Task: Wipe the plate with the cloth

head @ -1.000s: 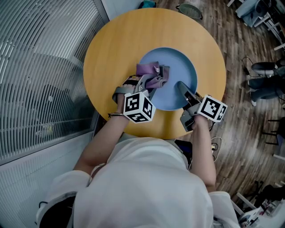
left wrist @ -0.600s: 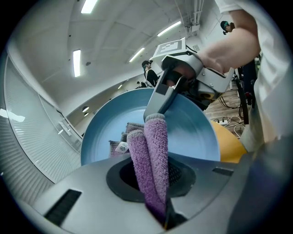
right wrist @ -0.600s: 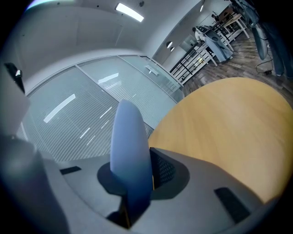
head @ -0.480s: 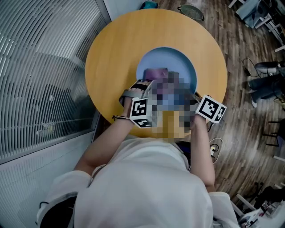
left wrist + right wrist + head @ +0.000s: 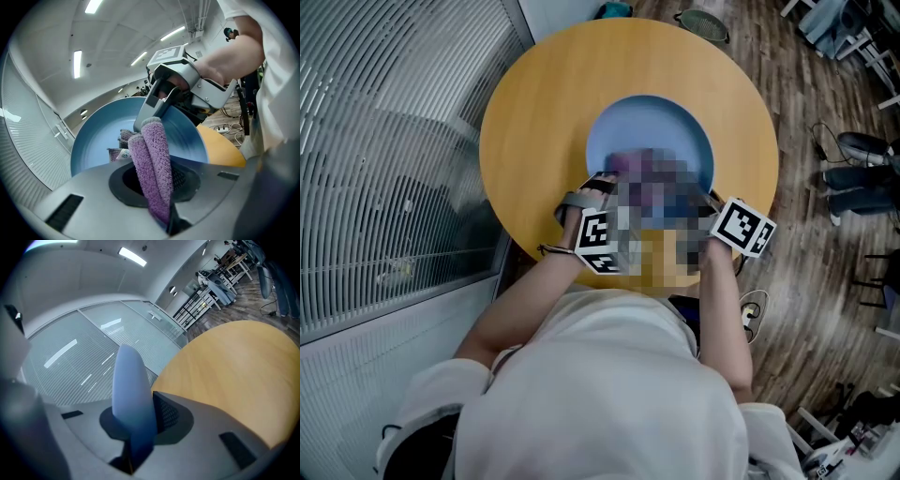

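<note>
**A:** Wiping looks under way, I'd judge. The blue plate (image 5: 649,131) sits in the middle of the round desk (image 5: 534,122). The purple cloth (image 5: 151,159) is folded and pinched in the left tongs (image 5: 159,174), with its loose end lying on the plate.

**B:** And the right tongs (image 5: 136,413)?

**A:** Narrow, clamped on the plate's near-right rim, steadying it, I think.

**B:** How much is left?

**A:** Hard to say. No dirt shows anywhere. The cloth is at the near part and the far part lies bare, so the far sweep probably remains.

**B:** Which view helps most?

**A:** The head view gives the layout, but its middle is blurred over. The left gripper view shows the cloth gripped and the right tongs biting the rim. The right gripper view shows only the rim edge-on, with the desk beyond it.
</note>
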Motion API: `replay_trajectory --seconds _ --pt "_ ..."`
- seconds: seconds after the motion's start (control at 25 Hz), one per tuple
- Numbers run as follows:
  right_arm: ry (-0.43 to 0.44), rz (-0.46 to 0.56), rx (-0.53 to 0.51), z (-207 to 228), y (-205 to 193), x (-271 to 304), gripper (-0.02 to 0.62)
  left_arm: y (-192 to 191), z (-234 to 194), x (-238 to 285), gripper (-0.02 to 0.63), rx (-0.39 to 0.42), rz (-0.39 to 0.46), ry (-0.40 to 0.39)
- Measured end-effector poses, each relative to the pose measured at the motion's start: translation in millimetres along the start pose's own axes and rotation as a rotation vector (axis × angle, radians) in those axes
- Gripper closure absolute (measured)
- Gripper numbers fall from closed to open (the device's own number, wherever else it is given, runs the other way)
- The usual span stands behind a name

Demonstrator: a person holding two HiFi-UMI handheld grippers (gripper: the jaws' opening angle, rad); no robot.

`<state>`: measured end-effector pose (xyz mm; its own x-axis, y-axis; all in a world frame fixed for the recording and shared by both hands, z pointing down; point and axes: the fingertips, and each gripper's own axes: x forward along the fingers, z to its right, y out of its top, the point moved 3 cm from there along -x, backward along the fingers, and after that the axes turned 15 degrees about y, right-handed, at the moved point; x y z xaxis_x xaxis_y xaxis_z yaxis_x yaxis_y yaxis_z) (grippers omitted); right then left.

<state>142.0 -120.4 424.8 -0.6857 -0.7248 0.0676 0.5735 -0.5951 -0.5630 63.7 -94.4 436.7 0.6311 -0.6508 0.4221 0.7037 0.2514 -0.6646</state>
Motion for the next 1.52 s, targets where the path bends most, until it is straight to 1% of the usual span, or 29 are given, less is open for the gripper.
replay_trajectory --seconds 0.16,0.28,0.36,0.56,0.76,0.88,0.96,1.12,1.24,1.44,1.52 --pt "0.006 0.001 0.008 0 2 0 0.534 8 7 -1 0.554 0.002 0.022 -0.038" --pt "0.010 0.004 0.015 -1 3 0 0.534 17 16 -4 0.554 0.025 0.047 -0.076" --pt "-0.004 -0.002 0.020 -1 1 -1 0.534 23 24 -6 0.554 0.035 0.056 -0.094" --pt "0.007 -0.014 0.003 -2 0 1 0.534 28 33 -7 0.554 0.033 0.069 -0.128" --pt "0.014 -0.022 0.019 1 -5 2 0.534 35 45 -10 0.554 0.079 0.134 -0.198" --pt "0.024 -0.014 0.051 5 -5 1 0.534 36 47 -10 0.554 0.103 0.148 -0.229" --pt "0.021 -0.005 0.068 8 -6 -1 0.533 34 48 -10 0.554 0.109 0.143 -0.243" --pt "0.030 0.027 0.072 9 -3 -4 0.532 25 49 -10 0.555 0.096 0.087 -0.237" --pt "0.001 0.039 0.064 12 2 -11 0.532 13 48 -10 0.555 0.096 0.046 -0.224" --pt "-0.005 0.043 0.057 9 8 -12 0.532 5 35 -8 0.555 0.079 0.019 -0.192" --pt "0.012 0.048 0.055 7 10 -11 0.532 1 30 -7 0.555 0.071 0.011 -0.175"
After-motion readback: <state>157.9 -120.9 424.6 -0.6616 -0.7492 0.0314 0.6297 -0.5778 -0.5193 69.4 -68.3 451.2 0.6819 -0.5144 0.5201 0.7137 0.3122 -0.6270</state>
